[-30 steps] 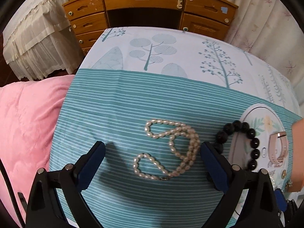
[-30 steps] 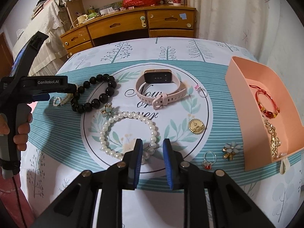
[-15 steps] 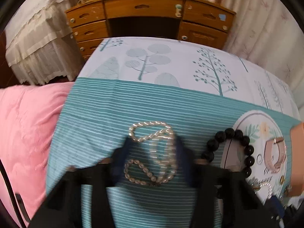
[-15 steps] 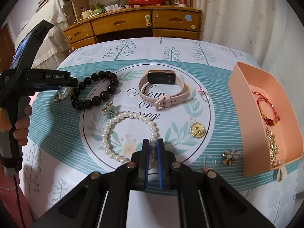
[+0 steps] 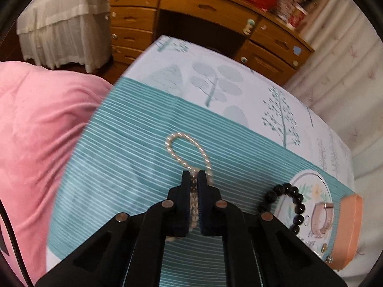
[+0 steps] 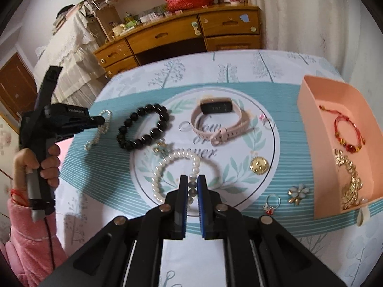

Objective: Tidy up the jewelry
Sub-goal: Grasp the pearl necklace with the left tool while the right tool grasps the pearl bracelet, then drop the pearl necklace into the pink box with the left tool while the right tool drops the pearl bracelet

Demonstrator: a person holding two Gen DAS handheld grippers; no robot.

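Observation:
My left gripper (image 5: 194, 175) is shut on a long pearl necklace (image 5: 185, 149); its loop hangs forward over the striped teal cloth, seen from the side in the right wrist view (image 6: 99, 129). My right gripper (image 6: 192, 179) is shut on a white pearl bracelet (image 6: 167, 165) that lies on the round printed mat (image 6: 239, 165). A black bead bracelet (image 6: 143, 129), a pink watch (image 6: 219, 122), a gold pendant (image 6: 259, 165), rings and a flower brooch (image 6: 296, 192) lie on the table. A pink tray (image 6: 308, 129) at the right holds a red bracelet (image 6: 347, 134) and gold jewelry.
A wooden desk with drawers (image 6: 182, 35) stands behind the table. A pink blanket (image 5: 36, 131) lies left of the table. The pink tray also shows at the far right in the left wrist view (image 5: 347, 232), past the black bead bracelet (image 5: 284, 203).
My left gripper closed on the pearl necklace and lifted it, pulling it out into one loop. My right gripper closed on the white pearl bracelet.

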